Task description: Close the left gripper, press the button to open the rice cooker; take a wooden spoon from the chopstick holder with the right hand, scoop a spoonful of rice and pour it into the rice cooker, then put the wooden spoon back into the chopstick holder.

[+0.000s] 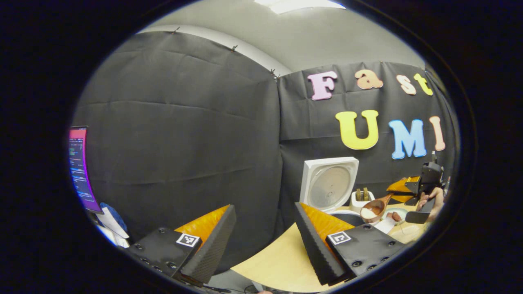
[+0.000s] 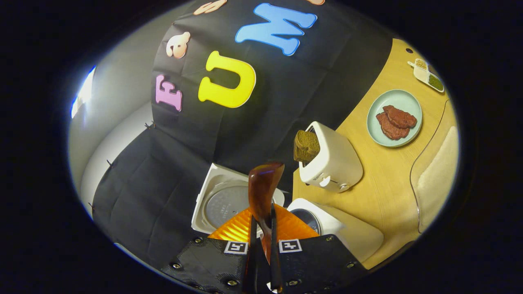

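My left gripper [image 1: 265, 241] stands open over the near table edge with nothing between its fingers. The white rice cooker [image 1: 345, 214] sits farther right with its lid [image 1: 329, 183] raised. A wooden spoon [image 1: 374, 210] carrying white rice hangs beside the cooker's right rim, held by the other gripper [image 1: 410, 188] and a hand [image 1: 433, 200]. In the right gripper view my right gripper [image 2: 262, 228] is shut on the spoon's handle. The spoon [image 2: 263, 190] shows its back there, above the open lid [image 2: 224, 204] and the pot [image 2: 306, 218].
A white toaster [image 2: 333, 163] with brown bread [image 2: 306, 145] stands behind the cooker. On the wooden table [image 2: 388, 183] lie a pale plate [image 2: 374, 118] of brown pieces, a small divided tray [image 2: 427, 75], a thin cable and a beige pad [image 2: 435, 179]. A monitor [image 1: 81, 167] glows far left.
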`<action>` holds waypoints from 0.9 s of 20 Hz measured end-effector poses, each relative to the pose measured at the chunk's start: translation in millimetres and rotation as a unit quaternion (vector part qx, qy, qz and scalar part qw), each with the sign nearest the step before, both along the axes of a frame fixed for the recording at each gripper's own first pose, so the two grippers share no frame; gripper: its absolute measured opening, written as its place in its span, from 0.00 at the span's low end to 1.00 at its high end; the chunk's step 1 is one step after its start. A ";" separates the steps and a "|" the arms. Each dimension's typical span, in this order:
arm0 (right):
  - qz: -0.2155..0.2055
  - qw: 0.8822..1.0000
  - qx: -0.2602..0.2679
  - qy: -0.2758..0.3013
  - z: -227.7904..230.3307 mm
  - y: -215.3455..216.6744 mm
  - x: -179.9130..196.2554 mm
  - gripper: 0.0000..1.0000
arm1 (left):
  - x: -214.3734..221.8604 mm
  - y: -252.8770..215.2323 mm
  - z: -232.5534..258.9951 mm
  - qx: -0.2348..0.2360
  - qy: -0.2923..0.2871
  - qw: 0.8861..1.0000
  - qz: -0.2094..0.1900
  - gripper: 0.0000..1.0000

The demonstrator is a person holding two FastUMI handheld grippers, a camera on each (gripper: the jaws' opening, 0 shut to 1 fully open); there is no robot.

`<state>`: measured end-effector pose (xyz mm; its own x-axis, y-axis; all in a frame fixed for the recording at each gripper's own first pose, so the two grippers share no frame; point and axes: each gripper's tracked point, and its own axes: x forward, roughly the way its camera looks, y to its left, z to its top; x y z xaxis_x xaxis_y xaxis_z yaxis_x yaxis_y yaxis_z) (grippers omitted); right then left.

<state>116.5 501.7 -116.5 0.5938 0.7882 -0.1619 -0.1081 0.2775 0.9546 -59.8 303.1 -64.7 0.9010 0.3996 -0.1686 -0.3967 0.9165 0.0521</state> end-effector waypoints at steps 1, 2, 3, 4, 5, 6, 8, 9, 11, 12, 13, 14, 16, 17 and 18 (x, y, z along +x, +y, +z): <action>0.006 1.000 -0.007 -0.004 -2.5 10.3 -1.0 0.13 | -2.5 3.6 -2.0 0.001 0.003 1.000 0.005 1.00; 0.010 1.000 -0.017 -0.010 -5.7 19.3 -0.4 0.13 | -6.6 7.2 -4.8 0.001 0.006 1.000 0.011 1.00; 0.014 0.999 -0.037 -0.019 -10.8 25.2 0.4 0.13 | -10.4 11.1 -7.4 0.000 0.009 1.000 0.016 1.00; 0.020 0.997 -0.061 -0.036 -15.3 32.0 -2.1 0.13 | -13.5 14.3 -8.3 -0.001 0.010 1.000 0.021 1.00; 0.029 0.994 -0.088 -0.055 -17.8 40.0 -3.7 0.13 | -17.5 16.8 -8.4 -0.003 0.011 1.000 0.026 1.00; 0.039 0.990 -0.113 -0.077 -17.7 46.6 -4.3 0.13 | -20.3 19.0 -9.8 -0.003 0.013 0.999 0.031 1.00; 0.062 0.982 -0.139 -0.113 -14.6 63.9 -7.6 0.13 | -26.8 23.1 -12.7 -0.004 0.015 0.999 0.038 0.99; 0.070 0.978 -0.149 -0.130 -12.3 70.1 -9.3 0.13 | -28.3 25.6 -14.0 -0.006 0.016 0.999 0.041 0.98; 0.080 0.968 -0.175 -0.161 -9.4 78.3 -13.2 0.13 | -32.2 28.1 -14.8 -0.010 0.016 0.999 0.045 0.97; 0.085 0.961 -0.194 -0.177 -10.6 79.1 -13.8 0.13 | -33.4 29.2 -15.5 -0.012 0.015 0.999 0.047 0.96; 0.090 0.953 -0.214 -0.195 -10.9 80.7 -14.8 0.13 | -35.4 29.2 -18.5 -0.012 0.015 0.999 0.048 0.95; 0.095 0.944 -0.232 -0.215 -10.2 80.5 -15.4 0.13 | -36.1 29.8 -18.2 -0.012 0.015 0.999 0.049 0.94; 0.104 0.926 -0.261 -0.252 -11.3 81.8 -18.8 0.13 | -36.3 31.7 -18.7 -0.013 0.016 0.999 0.049 0.98; 0.105 0.918 -0.273 -0.269 -10.7 82.3 -21.5 0.13 | -37.5 33.6 -20.0 -0.014 0.016 0.999 0.048 0.98; 0.108 0.908 -0.283 -0.289 -8.3 81.4 -23.7 0.13 | -37.0 33.9 -21.0 -0.016 0.016 0.999 0.048 0.98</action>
